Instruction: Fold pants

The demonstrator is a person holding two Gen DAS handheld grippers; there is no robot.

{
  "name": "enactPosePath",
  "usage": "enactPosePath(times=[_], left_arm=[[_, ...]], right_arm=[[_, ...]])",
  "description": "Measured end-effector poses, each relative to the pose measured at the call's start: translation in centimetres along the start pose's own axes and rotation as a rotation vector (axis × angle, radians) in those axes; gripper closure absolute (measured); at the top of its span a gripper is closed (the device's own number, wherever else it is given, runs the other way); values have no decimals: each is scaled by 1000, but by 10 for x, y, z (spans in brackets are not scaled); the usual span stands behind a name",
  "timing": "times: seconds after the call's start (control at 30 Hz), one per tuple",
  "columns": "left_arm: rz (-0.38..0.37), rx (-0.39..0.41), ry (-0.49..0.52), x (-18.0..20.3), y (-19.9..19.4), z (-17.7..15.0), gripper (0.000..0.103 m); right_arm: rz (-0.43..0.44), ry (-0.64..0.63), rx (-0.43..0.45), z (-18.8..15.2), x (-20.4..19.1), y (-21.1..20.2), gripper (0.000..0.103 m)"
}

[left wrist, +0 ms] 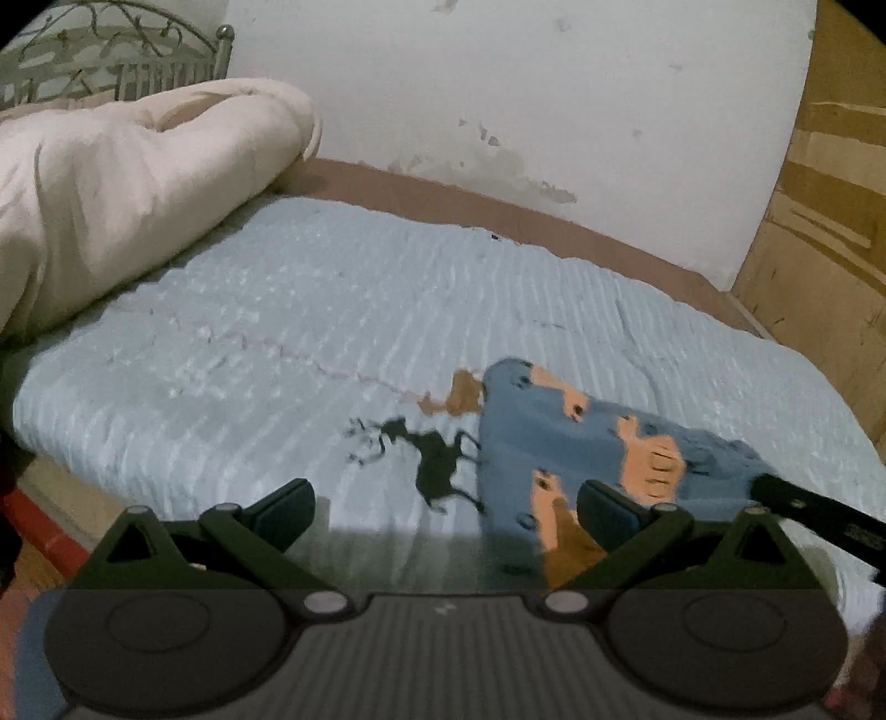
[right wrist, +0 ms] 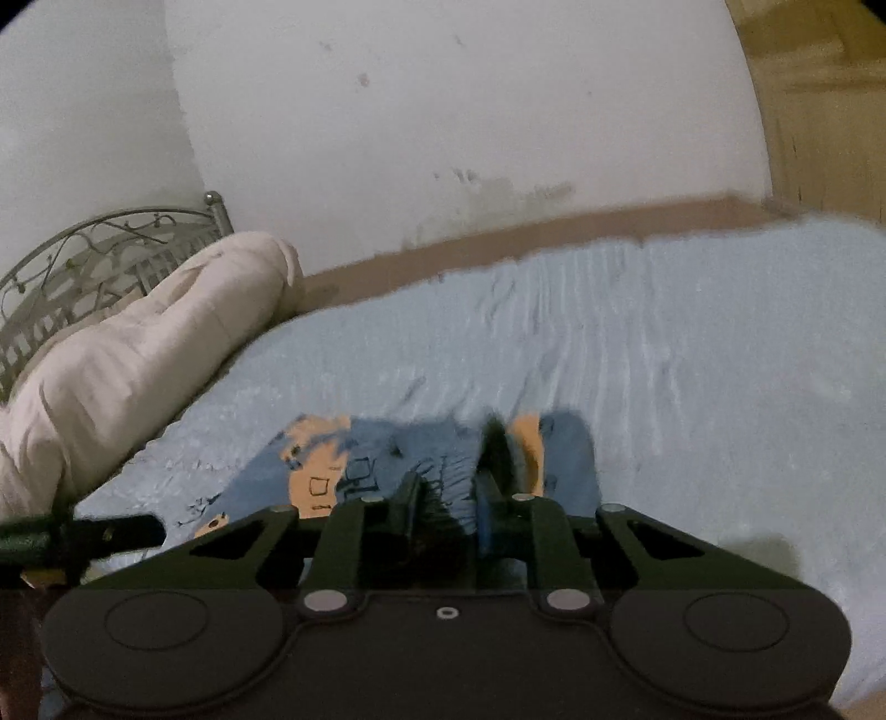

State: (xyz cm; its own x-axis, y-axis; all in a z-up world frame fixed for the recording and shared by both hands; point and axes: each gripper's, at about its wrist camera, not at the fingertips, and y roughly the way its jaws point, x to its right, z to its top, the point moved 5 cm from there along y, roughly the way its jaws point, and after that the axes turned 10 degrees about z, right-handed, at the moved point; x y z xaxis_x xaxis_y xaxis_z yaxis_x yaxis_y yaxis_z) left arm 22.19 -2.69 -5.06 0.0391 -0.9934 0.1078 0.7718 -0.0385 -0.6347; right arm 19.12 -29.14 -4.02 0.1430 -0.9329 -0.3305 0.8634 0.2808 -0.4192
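A pair of small blue pants (left wrist: pixel 587 443) with an orange cartoon print lies on a pale blue ribbed bedspread (left wrist: pixel 310 310) that covers the bed.

In the left wrist view, the left gripper (left wrist: pixel 446 512) hangs over the bedspread with its two fingers spread wide and nothing between them. The pants lie just ahead and to its right, and its right finger (left wrist: pixel 606 512) overlaps the near edge of the cloth, though whether it touches cannot be told. A dark deer figure (left wrist: pixel 432 462) printed on the bedspread sits straight ahead between the fingers. The tip of the right gripper (left wrist: pixel 814 518) reaches in from the right edge onto the far right side of the pants.

In the right wrist view, blurred by motion, the right gripper (right wrist: pixel 446 484) has its fingers drawn close together over the pants (right wrist: pixel 354 465), which spread ahead and to its left. Dark bunched cloth sits between the fingers; it appears pinched, but the blur leaves the hold unsure. The left gripper (right wrist: pixel 105 531) pokes in at the left edge.

A rolled cream comforter (left wrist: pixel 127 188) lies far ahead to the left, against a metal headboard (left wrist: pixel 111 50)
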Motion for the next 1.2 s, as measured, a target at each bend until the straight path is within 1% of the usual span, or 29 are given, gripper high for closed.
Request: enactPosePath(times=[0.1,0.17,0.27,0.37,0.4,0.43,0.47,0.53,0.6,0.7,0.8,0.87,0.93,1.07,1.1,1.2], left_arm=[[9,15,40,5,9,8,1],[18,2,76,11,20,8,1],[11,-24,119,18,34,0,1],[16,-32,140,19,39,-8,1],[14,-33,146,18,39,-9,1],[10,-39,150,17,40,-8,1],[4,-46,152,16,39,-6,1],[-21,-44,141,15,38,3,1],[-36,-35,122,16,40,14,1],[-47,-22,133,24,50,29,1],[-45,-47,147,33,69,35,1],[-26,-63,162,39,80,33,1],[-3,-69,185,43,86,27,1],[-20,-82,185,42,88,13,1],[-23,-83,180,41,87,10,1],[-29,-79,164,37,80,7,1]], right_arm=[[-22,-13,8,3,3,-11,82],[-43,-7,-4,-2,9,-12,82],[-53,18,-42,-14,18,-6,82],[-54,-7,-66,-24,17,-2,79],[-54,-18,-63,-25,17,-3,75],[-59,-36,-55,-23,17,-5,65],[-63,-50,-48,-21,17,-6,59],[-55,-86,-31,-15,17,-5,35],[-46,-115,-19,-6,17,0,24],[-30,-163,-22,8,13,20,17],[-12,-194,-26,18,9,38,7],[-42,-224,-52,20,10,55,7],[-107,-240,-74,17,16,68,10],[-232,-213,-77,9,43,71,10],[-249,-216,-76,5,48,69,9],[-249,-193,-80,-6,60,63,9]])
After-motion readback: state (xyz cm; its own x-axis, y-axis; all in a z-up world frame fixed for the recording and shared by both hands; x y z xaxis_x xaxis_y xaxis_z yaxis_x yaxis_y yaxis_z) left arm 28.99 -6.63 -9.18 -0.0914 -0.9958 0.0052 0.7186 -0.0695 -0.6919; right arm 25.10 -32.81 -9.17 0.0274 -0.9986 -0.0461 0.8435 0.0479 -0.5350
